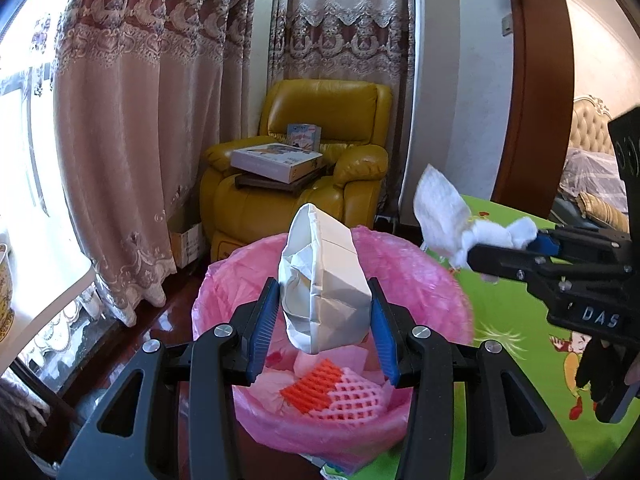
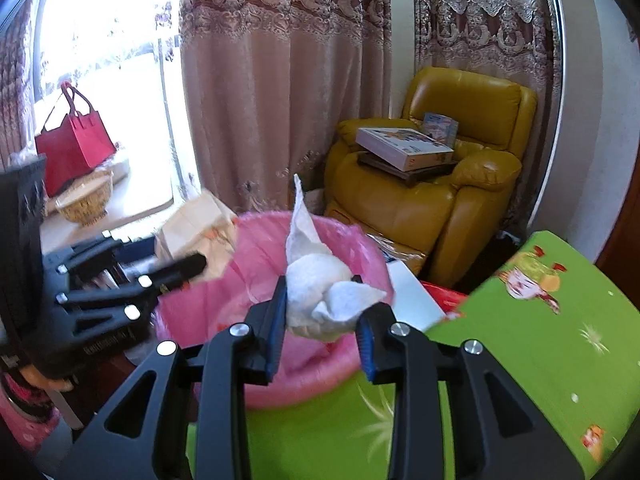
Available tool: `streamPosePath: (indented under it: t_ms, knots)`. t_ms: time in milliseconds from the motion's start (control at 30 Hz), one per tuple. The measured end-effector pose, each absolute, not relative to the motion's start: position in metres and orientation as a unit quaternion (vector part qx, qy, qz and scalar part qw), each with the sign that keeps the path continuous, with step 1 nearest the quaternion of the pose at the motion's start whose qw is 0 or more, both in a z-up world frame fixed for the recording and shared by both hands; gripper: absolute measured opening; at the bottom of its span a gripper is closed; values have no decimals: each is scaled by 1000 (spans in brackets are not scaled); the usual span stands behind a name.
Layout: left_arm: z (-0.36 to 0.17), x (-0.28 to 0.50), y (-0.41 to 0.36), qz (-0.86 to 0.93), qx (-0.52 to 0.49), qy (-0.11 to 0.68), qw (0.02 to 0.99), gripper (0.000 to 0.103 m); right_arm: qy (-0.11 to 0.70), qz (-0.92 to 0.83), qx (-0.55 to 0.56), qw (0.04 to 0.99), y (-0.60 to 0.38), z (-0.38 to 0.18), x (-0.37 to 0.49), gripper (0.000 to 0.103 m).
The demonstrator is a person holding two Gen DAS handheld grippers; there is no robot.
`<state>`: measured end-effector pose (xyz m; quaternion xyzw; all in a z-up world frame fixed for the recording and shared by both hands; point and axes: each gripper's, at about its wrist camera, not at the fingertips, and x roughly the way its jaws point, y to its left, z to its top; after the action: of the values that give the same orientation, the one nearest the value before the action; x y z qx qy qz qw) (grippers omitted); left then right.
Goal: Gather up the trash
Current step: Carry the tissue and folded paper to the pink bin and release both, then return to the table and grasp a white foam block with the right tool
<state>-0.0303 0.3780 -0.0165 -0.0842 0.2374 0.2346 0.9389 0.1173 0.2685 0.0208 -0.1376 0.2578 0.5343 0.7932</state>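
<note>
My left gripper [image 1: 323, 286] is shut on a crushed white paper container [image 1: 328, 280], held upright over a bin with a pink liner [image 1: 420, 264]. Orange foam netting [image 1: 316, 388] and pink foam netting [image 1: 356, 396] lie inside the bin. To the right, over the bin's rim, my right gripper [image 1: 504, 246] holds a crumpled white tissue [image 1: 440, 212]. In the right wrist view that gripper [image 2: 320, 292] has the tissue [image 2: 316, 296] wedged between its blue pads, above the pink bin [image 2: 256, 248]. The left gripper [image 2: 176, 256] shows blurred at the left.
A yellow armchair [image 1: 320, 152] stacked with boxes [image 1: 276, 162] stands behind the bin, with curtains [image 1: 132, 120] alongside. A green cartoon-printed surface [image 2: 540, 340] lies at the right. A red bag [image 2: 76, 144] and a basket [image 2: 86, 200] sit on the sill.
</note>
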Motion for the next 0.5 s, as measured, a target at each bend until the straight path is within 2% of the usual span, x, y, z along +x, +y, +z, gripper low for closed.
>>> streamPosePath:
  t_ms: [33, 67, 100, 200, 267, 433, 500]
  knots:
    - [-17, -29, 380, 239, -84, 238, 938, 44, 257, 536, -133, 793, 272, 21, 123, 43]
    - [-17, -27, 382, 243, -84, 239, 936, 44, 256, 536, -127, 795, 276, 23, 127, 56]
    - [-18, -25, 385, 250, -84, 241, 934, 45, 255, 536, -121, 796, 279, 24, 129, 61]
    - [-16, -30, 389, 268, -92, 234, 930, 62, 254, 534, -98, 800, 275, 32, 139, 61]
    - [-14, -36, 387, 276, -92, 226, 930, 78, 248, 533, -90, 804, 266, 37, 142, 60]
    - [-9, -45, 370, 285, -66, 220, 931, 91, 231, 518, -91, 819, 222, 42, 141, 61]
    - [-5, -45, 358, 276, -60, 214, 935, 92, 225, 503, -98, 829, 200, 41, 139, 61]
